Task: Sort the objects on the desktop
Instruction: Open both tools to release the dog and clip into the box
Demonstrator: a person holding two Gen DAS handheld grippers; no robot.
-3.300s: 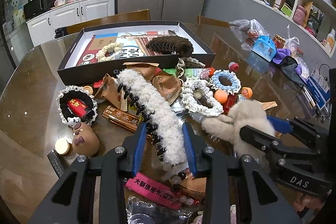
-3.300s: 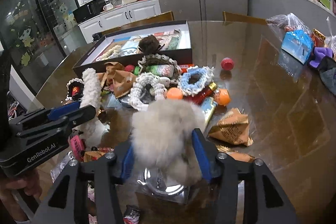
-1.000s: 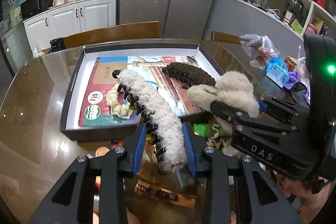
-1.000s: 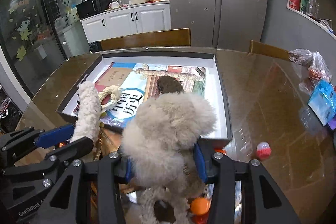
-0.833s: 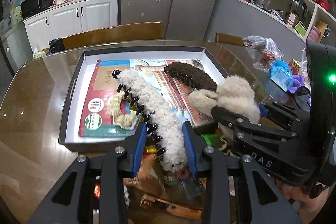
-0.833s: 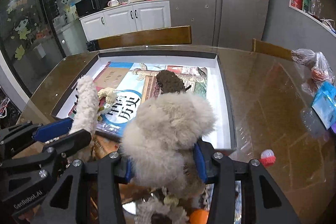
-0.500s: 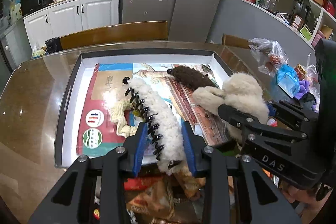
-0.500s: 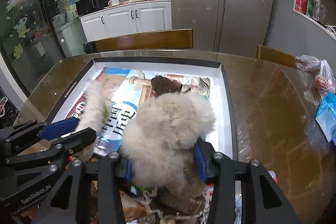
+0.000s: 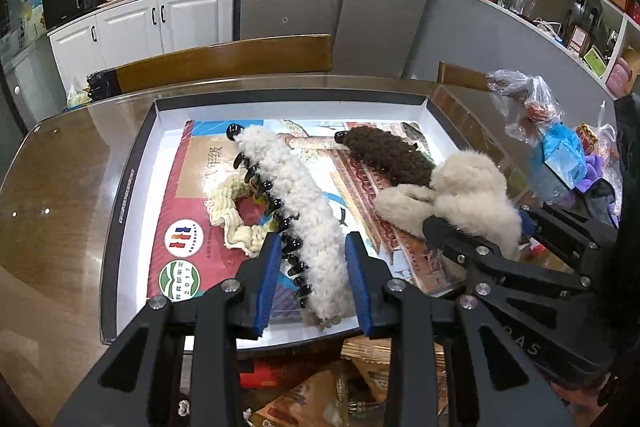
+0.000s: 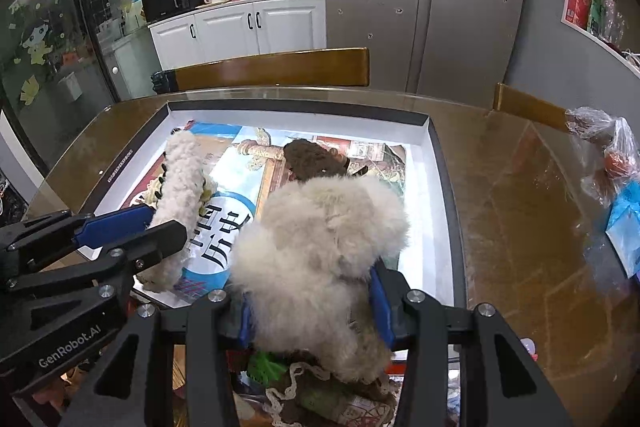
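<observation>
Over the black tray (image 9: pixel 129 183), near its front edge, you are holding the beige fluffy clip (image 10: pixel 320 247) clamped in your right gripper (image 10: pixel 314 301) and the white fuzzy claw clip (image 9: pixel 298 211) in your left gripper (image 9: pixel 312 283), jaws just closing tighter.

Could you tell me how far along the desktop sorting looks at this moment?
Done: a brown fuzzy hair claw and a cream scrunchie already lie in the black box.
In hand: the left gripper holds a white fuzzy hair claw and the right gripper a beige fluffy hair piece, both over the box.
Left: a pile of clutter remains on the table before the box.
</observation>
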